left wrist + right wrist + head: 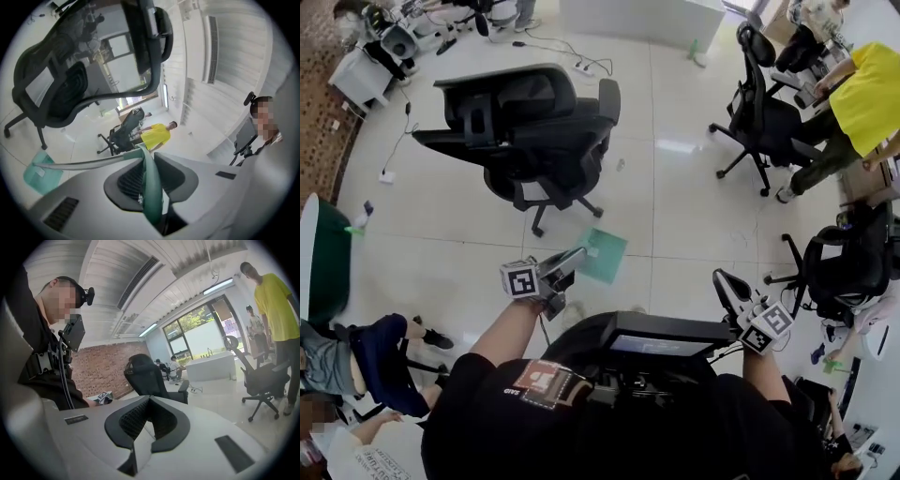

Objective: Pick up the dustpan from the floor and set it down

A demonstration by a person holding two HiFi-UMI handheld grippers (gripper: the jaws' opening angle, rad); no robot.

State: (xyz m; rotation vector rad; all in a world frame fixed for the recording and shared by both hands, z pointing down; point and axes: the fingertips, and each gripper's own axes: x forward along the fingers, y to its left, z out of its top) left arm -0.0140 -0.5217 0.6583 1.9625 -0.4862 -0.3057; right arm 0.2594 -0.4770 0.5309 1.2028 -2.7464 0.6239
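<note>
Green dustpan hangs above the white floor, pan end away from us, just ahead of the left gripper and near the base of the black office chair. We clamp its thin handle between the left jaws, which press on both sides of it. We hold the right gripper well apart on the right, jaws closed together with nothing between them

The dustpan hangs between the left gripper and an office chair; the right gripper sits well apart, at right.
</note>
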